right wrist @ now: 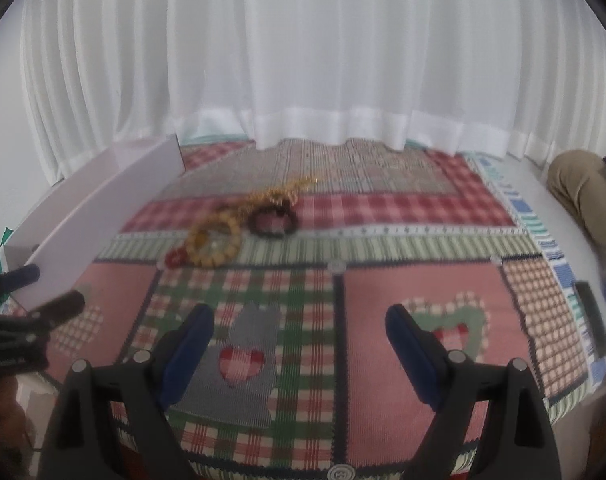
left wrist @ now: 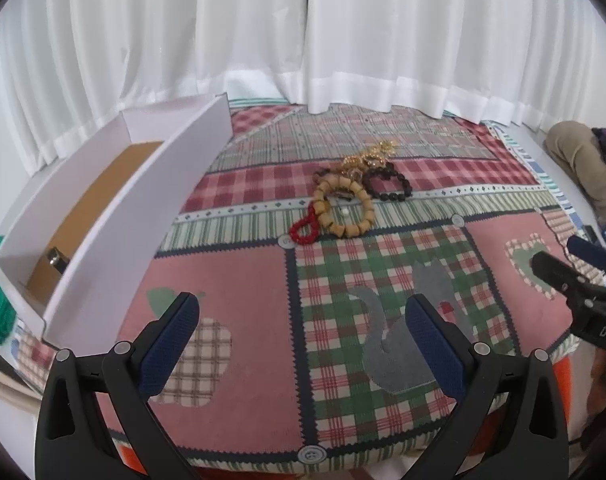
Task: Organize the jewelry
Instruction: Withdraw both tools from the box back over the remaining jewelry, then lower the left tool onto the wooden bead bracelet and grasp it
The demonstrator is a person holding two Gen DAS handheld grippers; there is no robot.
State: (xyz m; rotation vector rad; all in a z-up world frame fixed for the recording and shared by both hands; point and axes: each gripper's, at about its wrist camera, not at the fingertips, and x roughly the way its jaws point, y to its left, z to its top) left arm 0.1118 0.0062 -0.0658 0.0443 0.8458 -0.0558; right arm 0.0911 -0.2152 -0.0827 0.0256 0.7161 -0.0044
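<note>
Evidently the approach step: the left gripper [left wrist: 303, 316] and right gripper [right wrist: 299, 328] both hang with jaws apart and empty over the patchwork cloth [left wrist: 239, 280]. The jewelry pile [left wrist: 351, 196] lies ahead, beside the open white drawer [left wrist: 115, 216]. Next, single out one bracelet cleanly.

White pleated curtains [left wrist: 343, 32] hang behind a patchwork plaid tablecloth [left wrist: 343, 280]; daylight glows softly through them onto pale floor [right wrist: 543, 172].
</note>
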